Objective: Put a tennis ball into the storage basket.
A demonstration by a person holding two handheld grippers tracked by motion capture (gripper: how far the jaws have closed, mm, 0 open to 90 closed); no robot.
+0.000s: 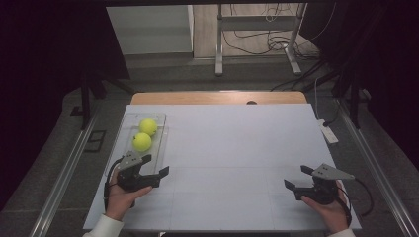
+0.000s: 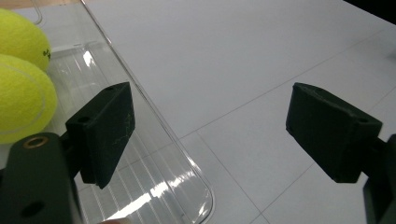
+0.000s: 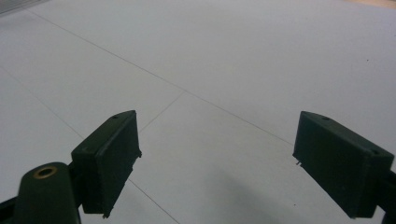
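Note:
Two yellow-green tennis balls lie in a clear plastic tray (image 1: 159,120) at the table's left: one ball (image 1: 148,126) farther back, the other ball (image 1: 142,142) nearer me. My left gripper (image 1: 155,165) stands open at the tray's near end, just short of the nearer ball, with nothing between its jaws. In the left gripper view the two balls (image 2: 21,95) sit at the far left, the tray's curved rim (image 2: 187,154) runs under the left jaw, and the left gripper (image 2: 210,135) is empty. My right gripper (image 1: 298,178) rests open at the table's near right over bare white surface, also empty (image 3: 217,161).
A white sheet (image 1: 227,153) covers the table, with a wooden edge (image 1: 217,97) at the back. A white power strip (image 1: 327,131) lies off the right edge. Metal stand legs and cables are on the floor beyond.

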